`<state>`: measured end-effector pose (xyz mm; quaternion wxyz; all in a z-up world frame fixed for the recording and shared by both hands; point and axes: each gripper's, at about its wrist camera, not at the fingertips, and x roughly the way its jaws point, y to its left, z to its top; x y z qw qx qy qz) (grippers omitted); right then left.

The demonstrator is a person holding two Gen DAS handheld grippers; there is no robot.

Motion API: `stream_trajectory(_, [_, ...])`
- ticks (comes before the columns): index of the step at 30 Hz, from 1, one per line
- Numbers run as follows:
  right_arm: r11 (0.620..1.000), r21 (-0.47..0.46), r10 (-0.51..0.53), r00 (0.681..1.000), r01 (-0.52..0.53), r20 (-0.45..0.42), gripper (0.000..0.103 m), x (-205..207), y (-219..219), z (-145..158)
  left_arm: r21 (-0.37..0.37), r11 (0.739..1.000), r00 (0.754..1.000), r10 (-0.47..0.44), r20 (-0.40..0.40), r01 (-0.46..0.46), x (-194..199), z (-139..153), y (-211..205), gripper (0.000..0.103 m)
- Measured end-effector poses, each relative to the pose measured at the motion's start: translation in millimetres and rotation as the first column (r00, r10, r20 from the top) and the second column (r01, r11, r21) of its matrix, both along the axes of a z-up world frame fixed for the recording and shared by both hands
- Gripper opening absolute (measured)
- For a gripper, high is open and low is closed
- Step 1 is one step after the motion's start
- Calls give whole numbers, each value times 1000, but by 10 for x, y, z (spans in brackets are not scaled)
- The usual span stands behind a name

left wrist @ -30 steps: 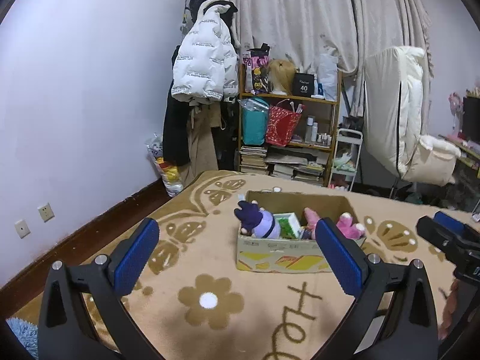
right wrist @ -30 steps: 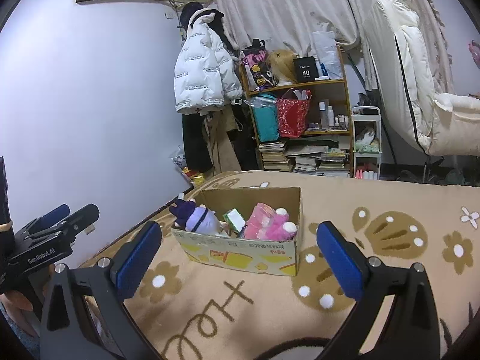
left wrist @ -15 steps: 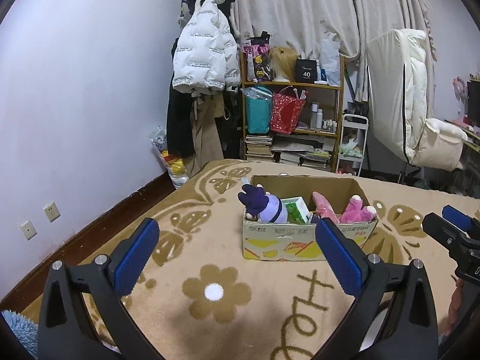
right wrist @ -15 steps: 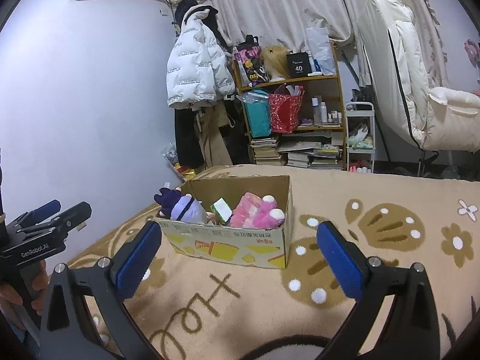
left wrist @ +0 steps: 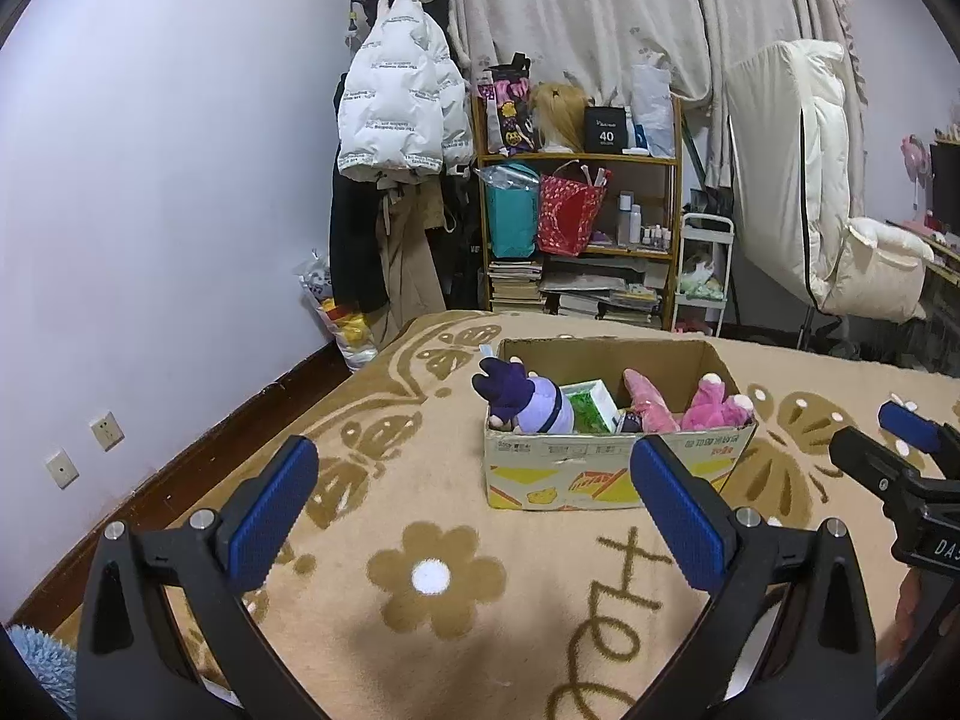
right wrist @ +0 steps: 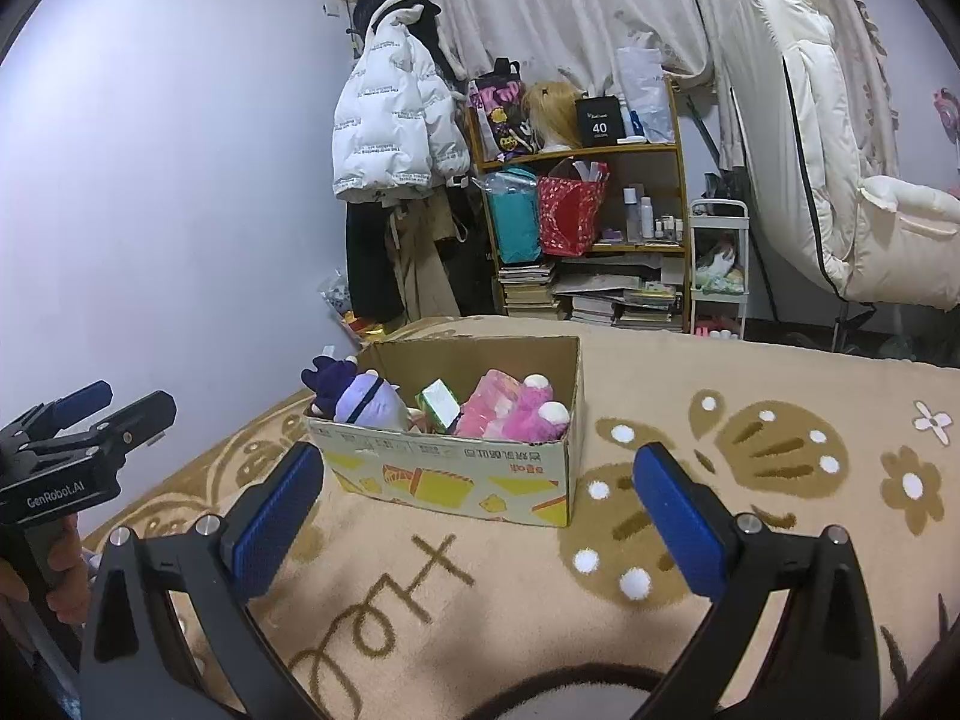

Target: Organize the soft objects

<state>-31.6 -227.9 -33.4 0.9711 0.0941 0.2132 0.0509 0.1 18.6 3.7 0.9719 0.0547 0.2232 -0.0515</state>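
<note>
A cardboard box [left wrist: 612, 474] stands on the tan flowered blanket [left wrist: 432, 576]. In it lie a purple plush doll [left wrist: 528, 405], a green pack [left wrist: 591, 405] and pink plush toys [left wrist: 708, 405]. The box [right wrist: 456, 474] shows in the right wrist view too, with the purple doll [right wrist: 360, 396] and pink toys [right wrist: 516, 408]. My left gripper [left wrist: 474, 510] is open and empty, held above the blanket short of the box. My right gripper [right wrist: 474, 510] is open and empty, also short of the box. Each gripper shows at the edge of the other's view.
A wooden shelf [left wrist: 579, 228] with bags, books and bottles stands beyond the bed, next to a white puffer jacket [left wrist: 399, 114] hanging on a rack. A cream chair [left wrist: 840, 240] is at the right. The wall [left wrist: 150, 210] runs along the bed's left side.
Both grippers have drawn slightly nearer the box and tilted; the box sits a little lower and larger in both views. Both stay open and empty.
</note>
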Motion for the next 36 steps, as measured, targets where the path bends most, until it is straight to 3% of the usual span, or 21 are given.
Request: stream_trajectory(36, [1000, -1, 2, 1000, -2, -5, 103, -17, -56, -57, 48, 999, 1000, -18, -17, 19, 20, -70, 42, 103])
